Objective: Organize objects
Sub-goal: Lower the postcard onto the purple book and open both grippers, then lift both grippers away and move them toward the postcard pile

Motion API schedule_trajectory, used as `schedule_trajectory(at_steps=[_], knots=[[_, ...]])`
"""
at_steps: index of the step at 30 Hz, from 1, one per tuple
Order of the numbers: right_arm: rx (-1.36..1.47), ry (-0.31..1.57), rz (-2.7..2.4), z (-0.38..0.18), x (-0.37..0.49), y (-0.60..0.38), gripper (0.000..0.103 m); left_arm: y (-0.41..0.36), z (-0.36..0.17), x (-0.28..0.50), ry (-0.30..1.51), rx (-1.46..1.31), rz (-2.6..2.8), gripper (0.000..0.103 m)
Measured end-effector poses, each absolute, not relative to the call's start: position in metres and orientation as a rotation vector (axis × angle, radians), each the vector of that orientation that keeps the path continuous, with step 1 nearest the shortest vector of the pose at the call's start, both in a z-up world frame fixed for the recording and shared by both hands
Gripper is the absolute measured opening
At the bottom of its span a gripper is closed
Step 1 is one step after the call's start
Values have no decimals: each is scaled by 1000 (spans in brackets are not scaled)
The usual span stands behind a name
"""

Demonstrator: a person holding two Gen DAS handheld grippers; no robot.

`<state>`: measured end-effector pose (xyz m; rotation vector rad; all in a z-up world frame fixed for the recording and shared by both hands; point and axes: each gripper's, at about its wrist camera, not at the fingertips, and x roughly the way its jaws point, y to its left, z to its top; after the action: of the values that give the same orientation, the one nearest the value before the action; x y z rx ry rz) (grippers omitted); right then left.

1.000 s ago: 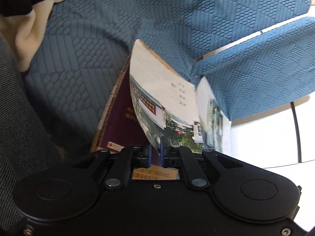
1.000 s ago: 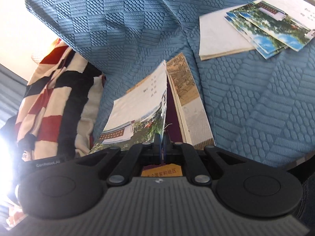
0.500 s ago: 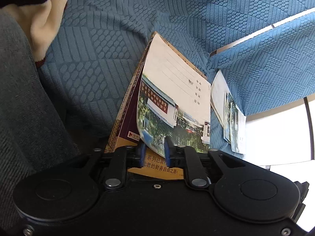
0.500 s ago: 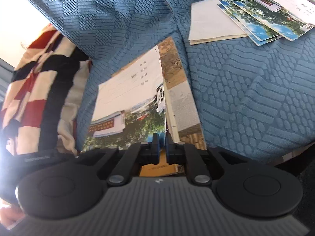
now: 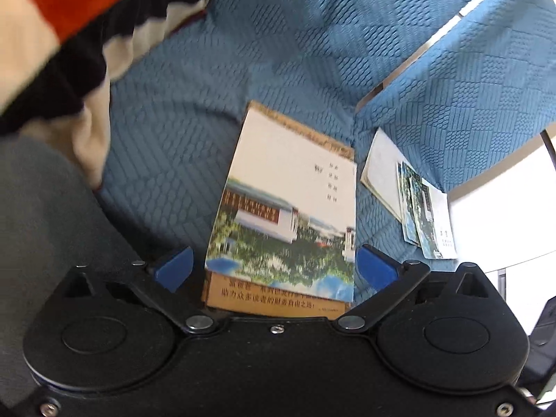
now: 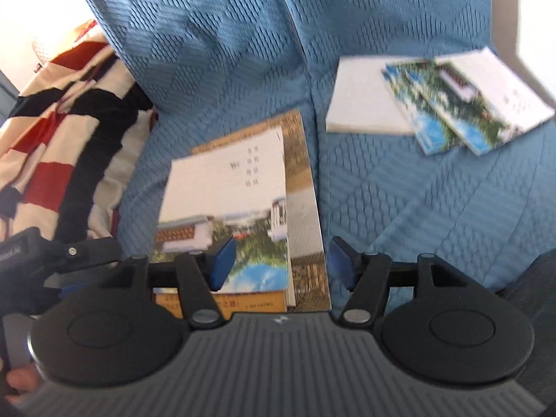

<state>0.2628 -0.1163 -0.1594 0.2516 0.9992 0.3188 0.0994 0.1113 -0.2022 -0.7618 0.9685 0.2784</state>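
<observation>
A thin booklet (image 5: 288,208) with a white top and a building-and-trees photo lies flat on a larger brown book (image 5: 274,302) on the blue sofa seat. It also shows in the right wrist view (image 6: 229,208) on that book (image 6: 305,222). My left gripper (image 5: 274,267) is open and empty, its blue pads either side of the booklet's near edge. My right gripper (image 6: 281,260) is open and empty just above the near end of the stack. A white book (image 6: 365,104) with similar booklets (image 6: 469,100) on it lies on the seat to the right.
A striped red, black and cream blanket (image 6: 62,132) is bunched at the left of the sofa (image 6: 417,208). In the left wrist view the blanket (image 5: 69,34) fills the upper left and grey fabric (image 5: 41,226) lies at the left. A bright white floor (image 5: 504,222) shows on the right.
Both grippers have opened and let go of the booklet. It has dropped from a raised, tilted pose to lie flat on the brown book. Both grippers have drawn back a little.
</observation>
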Motion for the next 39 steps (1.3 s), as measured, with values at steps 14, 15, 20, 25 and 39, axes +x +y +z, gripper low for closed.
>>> schedule_trajectory(at_steps=[14,15,20,25,39], knots=[[185,799,336,-75,253,-126,81,83,-116,117,864,-555,221,102],[175,782,336,-70,252,-127,88,82,-111,118,856,-552,215,102],[178,737,345,-50,249,-137,89,71,-94,122,825,-505,225,102],[113,711,304,-37,246,-141,89,59,-88,131,814,-484,210,102],[-59,702,137,-28,245,-176,89,6,-107,174,829,-424,183,102]])
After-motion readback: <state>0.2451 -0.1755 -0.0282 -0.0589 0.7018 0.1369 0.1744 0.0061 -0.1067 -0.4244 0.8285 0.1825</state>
